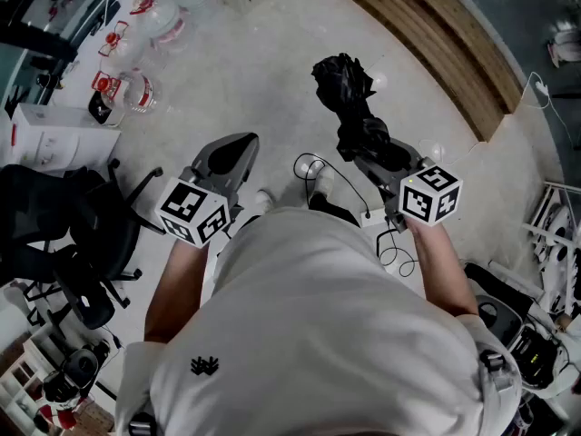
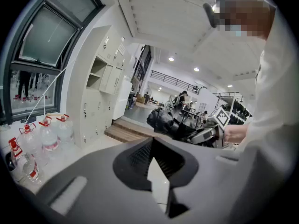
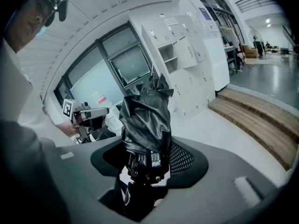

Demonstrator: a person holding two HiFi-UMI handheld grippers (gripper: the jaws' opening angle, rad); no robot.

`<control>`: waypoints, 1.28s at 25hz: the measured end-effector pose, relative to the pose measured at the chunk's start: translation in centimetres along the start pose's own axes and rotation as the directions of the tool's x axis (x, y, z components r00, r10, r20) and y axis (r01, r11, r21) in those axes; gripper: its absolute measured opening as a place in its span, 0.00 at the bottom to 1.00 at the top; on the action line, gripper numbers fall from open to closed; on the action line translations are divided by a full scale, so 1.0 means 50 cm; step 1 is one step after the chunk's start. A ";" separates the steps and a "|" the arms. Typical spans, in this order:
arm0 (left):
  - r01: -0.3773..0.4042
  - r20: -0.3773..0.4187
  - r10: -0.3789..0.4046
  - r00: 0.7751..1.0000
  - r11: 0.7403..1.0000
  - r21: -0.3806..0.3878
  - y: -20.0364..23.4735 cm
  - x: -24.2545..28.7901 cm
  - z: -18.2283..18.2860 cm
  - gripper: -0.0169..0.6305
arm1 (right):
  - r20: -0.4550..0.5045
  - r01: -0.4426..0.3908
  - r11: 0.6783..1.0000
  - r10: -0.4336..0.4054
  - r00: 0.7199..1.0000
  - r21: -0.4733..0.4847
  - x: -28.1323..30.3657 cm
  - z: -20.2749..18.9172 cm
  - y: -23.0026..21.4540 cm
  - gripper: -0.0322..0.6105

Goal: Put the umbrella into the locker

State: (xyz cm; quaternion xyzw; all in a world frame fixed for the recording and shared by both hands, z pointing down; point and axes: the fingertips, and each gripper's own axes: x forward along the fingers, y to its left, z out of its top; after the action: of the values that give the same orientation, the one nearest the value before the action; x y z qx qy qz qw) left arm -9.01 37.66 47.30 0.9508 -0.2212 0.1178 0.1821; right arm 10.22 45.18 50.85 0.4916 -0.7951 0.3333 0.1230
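A folded black umbrella sticks out forward from my right gripper, which is shut on its lower end. In the right gripper view the crumpled canopy rises between the ribbed pads, above the right gripper. My left gripper is held beside it at the left, its jaws together and nothing in them. The white lockers stand ahead by the window, with one open compartment high up. The lockers also show in the right gripper view.
Several water bottles stand on the floor at the left near a white box. A black office chair is close at my left. A wooden step runs along the right. Cables lie by my feet.
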 end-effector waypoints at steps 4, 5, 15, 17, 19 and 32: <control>0.060 0.017 -0.059 0.998 0.996 -0.067 0.018 -0.113 -0.026 0.11 | -0.011 0.004 1.000 -0.004 1.000 0.015 0.063 -0.020 0.104 0.41; 0.078 0.025 -0.076 0.997 0.992 -0.096 0.025 -0.141 -0.031 0.11 | -0.015 0.005 1.000 -0.005 1.000 0.013 0.078 -0.022 0.130 0.41; 0.118 0.045 -0.116 0.992 0.992 -0.049 0.094 -0.235 -0.030 0.11 | -0.043 0.015 1.000 -0.015 0.999 0.008 0.166 0.002 0.241 0.41; 0.111 0.024 -0.111 0.994 0.994 -0.003 0.101 -0.219 -0.031 0.11 | -0.048 0.016 1.000 -0.016 0.999 0.010 0.178 0.015 0.230 0.41; 0.117 0.023 -0.117 0.993 0.993 -0.005 0.111 -0.190 -0.020 0.11 | -0.049 0.012 1.000 -0.012 0.999 0.010 0.191 0.038 0.204 0.41; 0.008 0.029 -0.009 1.000 0.999 0.044 0.225 0.117 0.195 0.11 | -0.053 -0.050 0.992 0.044 0.998 -0.116 0.286 0.327 -0.093 0.41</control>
State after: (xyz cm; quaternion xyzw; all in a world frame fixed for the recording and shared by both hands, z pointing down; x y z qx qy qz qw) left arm -7.70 22.14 43.56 0.9571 -0.2171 0.1079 0.1584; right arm 9.47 23.19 48.02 0.4561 -0.8213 0.3011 0.1638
